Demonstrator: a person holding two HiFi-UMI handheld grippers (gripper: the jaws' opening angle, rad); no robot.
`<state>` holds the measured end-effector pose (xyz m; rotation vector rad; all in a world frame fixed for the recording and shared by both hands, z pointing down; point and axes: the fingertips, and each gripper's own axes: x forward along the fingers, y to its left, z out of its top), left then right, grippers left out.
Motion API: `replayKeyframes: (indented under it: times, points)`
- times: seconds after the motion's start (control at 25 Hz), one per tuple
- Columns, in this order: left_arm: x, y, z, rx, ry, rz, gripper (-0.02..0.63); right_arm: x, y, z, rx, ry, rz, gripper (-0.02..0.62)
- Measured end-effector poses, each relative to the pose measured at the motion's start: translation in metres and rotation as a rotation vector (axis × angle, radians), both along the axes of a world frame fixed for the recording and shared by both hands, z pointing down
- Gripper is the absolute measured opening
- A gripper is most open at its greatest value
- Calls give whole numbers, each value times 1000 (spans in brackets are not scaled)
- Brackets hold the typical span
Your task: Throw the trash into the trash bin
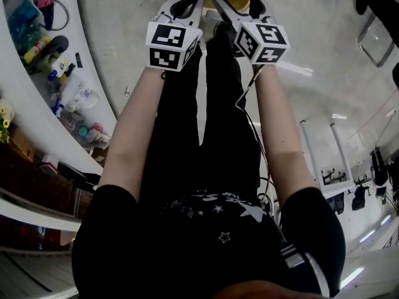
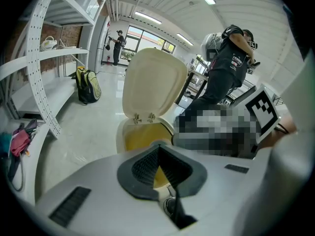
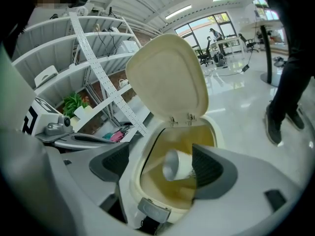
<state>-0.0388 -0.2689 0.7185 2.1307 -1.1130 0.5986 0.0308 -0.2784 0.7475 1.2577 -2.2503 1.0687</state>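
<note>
Green-yellow backpack point(image 2: 88, 85) on floor point(image 2: 93, 119) beside white shelving point(image 2: 42, 63); plant point(image 3: 74, 103), perhaps potted, on shelf point(image 3: 106, 90).

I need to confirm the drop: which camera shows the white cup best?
The right gripper view: the cup sits between the open right claw, over the open bin. The head view catches only a pale sliver at its top edge; the left gripper view does not show it.

A white paper cup point(image 3: 178, 165), tipped sideways, is inside the cream trash bin point(image 3: 134, 181), its lid point(image 3: 167, 77) raised.
</note>
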Motion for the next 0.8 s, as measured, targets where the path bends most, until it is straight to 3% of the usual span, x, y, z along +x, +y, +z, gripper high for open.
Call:
replayKeyframes:
  times: [0.48, 0.8]
  points:
    - [-6, -6, -13, 11, 2, -6, 11, -2, -3, -13, -1, 6, -3, 388]
    - [-7, -15, -48, 49, 15, 16, 11, -2, -9, -48, 24, 40, -22, 387]
